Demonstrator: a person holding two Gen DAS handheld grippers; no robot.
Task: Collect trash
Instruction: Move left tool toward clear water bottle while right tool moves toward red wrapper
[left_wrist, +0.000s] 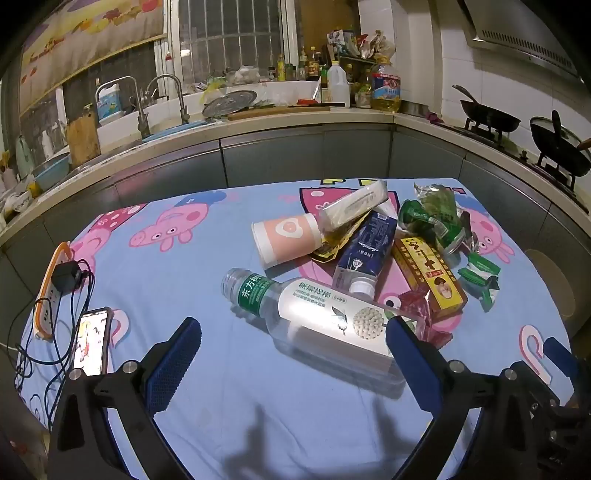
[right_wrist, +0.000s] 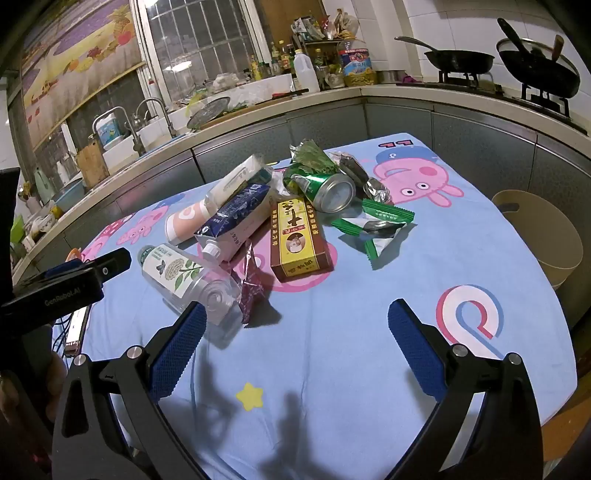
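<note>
Hovering over the worktop (right_wrist: 332, 350), both of my jaws stand wide and hold nothing. By my judgement the task has barely begun: every piece of trash lies in one loose cluster on the cartoon-printed cloth, and the beige bin (right_wrist: 543, 236) at the right edge of the worktop shows no contents that I can make out. The left gripper (left_wrist: 293, 339) points down at the clear plastic bottle (left_wrist: 317, 314), which lies on its side; its base end sits between the two blue pads, though the pads do not press on it. The right gripper (right_wrist: 295, 321) faces bare cloth, with the same bottle's base just beside its left pad. Behind the bottle lie a pink paper cup (left_wrist: 286, 236), a blue carton (left_wrist: 365, 251), a yellow box (right_wrist: 299, 240), a crushed green can (right_wrist: 325, 188), a green wrapper (right_wrist: 376, 229) and a dark red wrapper (right_wrist: 251, 284). A phone (left_wrist: 92, 339) and a power strip (left_wrist: 55, 280) at the left edge are not trash, I judge, and should stay untouched.
</note>
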